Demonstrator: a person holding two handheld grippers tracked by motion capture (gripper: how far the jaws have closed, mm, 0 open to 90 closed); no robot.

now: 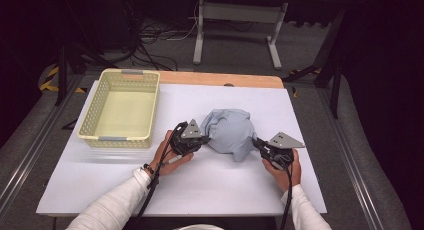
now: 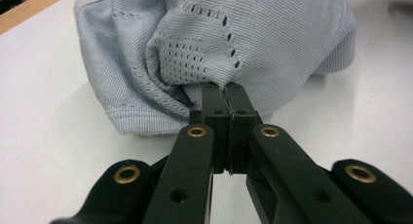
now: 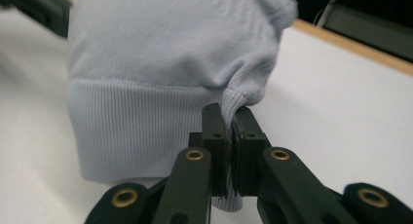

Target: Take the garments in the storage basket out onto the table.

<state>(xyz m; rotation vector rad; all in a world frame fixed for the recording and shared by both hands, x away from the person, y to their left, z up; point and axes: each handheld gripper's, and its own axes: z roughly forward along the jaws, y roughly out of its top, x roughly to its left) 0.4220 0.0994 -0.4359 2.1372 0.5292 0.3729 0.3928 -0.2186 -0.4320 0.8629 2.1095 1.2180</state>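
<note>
Nearest to the person, two hands in white sleeves come over the front edge of the white table (image 1: pixel 125 190), and each hand holds a gripper. The left gripper (image 1: pixel 202 139) points to the right and its jaws are closed on a fold of the pale blue garment (image 1: pixel 230 131); in the left gripper view the two black jaws are pressed together and pinch the knitted cloth just below a patch with small holes. The right gripper (image 1: pixel 256 141) points to the left and its jaws are also closed on the garment, at the lower right side of it; in the right gripper view a small bunch of cloth next to the ribbed hem is squeezed between the jaws. The garment lies as a crumpled heap on the table, between the two grippers and a little farther from the person than they are. Farther away, on the left part of the table, stands a pale yellow basket (image 1: pixel 90 117), well apart from the garment.
</note>
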